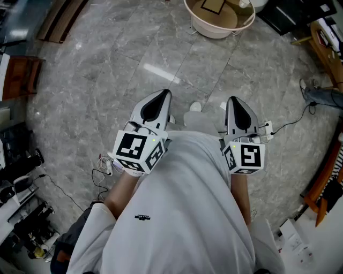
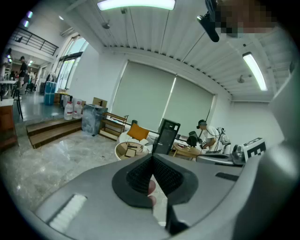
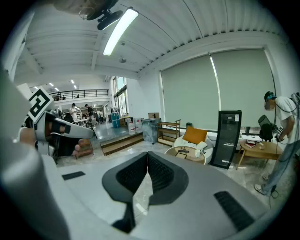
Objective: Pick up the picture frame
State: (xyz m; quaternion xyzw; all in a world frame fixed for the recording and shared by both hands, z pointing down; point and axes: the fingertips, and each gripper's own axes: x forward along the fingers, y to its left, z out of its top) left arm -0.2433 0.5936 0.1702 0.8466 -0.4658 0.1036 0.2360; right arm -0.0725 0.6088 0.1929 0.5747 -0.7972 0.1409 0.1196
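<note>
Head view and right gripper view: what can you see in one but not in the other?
Only the head view shows the person's white shirt and, from above, the left gripper and right gripper side by side. Only the right gripper view shows the ceiling light, the black tower and the orange cushion. Both show the round table holding the picture frame, and the grey floor.

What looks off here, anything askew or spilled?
Nothing stands out. The picture frame sits on the round table, and nothing is spilled. The left hand-held gripper and right hand-held gripper are shut and empty, well short of the table. A cable trails loose across the floor.
</note>
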